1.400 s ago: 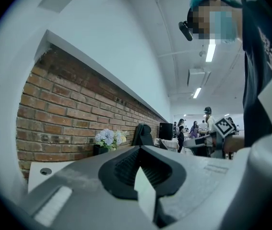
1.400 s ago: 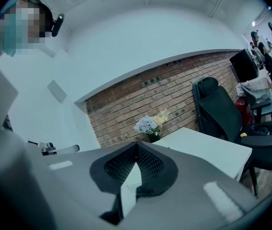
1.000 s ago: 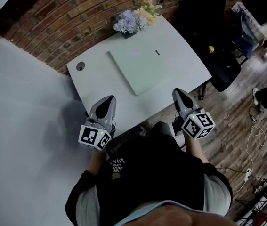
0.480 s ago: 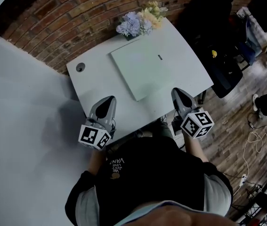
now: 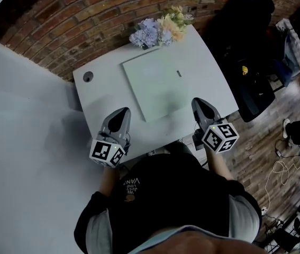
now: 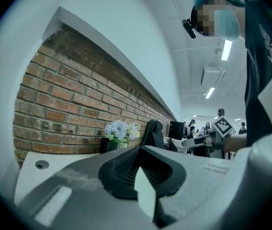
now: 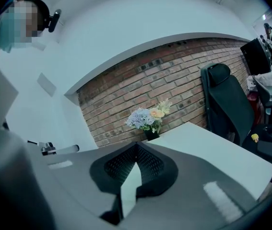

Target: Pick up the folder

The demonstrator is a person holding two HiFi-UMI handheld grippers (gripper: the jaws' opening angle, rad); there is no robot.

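Note:
A pale green folder (image 5: 157, 86) lies flat in the middle of the white table (image 5: 102, 91), with a small dark mark near its right edge. My left gripper (image 5: 119, 114) hovers over the table's near edge, just left of the folder's near corner. It is shut and holds nothing. My right gripper (image 5: 199, 103) is over the near right edge, just right of the folder, also shut and holding nothing. In the left gripper view the shut gripper (image 6: 139, 147) hides the folder. The same is true of the shut gripper (image 7: 136, 144) in the right gripper view.
A vase of flowers (image 5: 157, 30) stands at the table's far edge against the brick wall (image 5: 60, 30). A round cable hole (image 5: 88, 76) sits at the far left corner. A black office chair (image 5: 245, 52) stands to the right of the table. Cables lie on the wooden floor (image 5: 282, 168).
Both grippers have edged forward toward the folder, the right one a little more. Their jaws stayed shut. The folder has not moved on the table.

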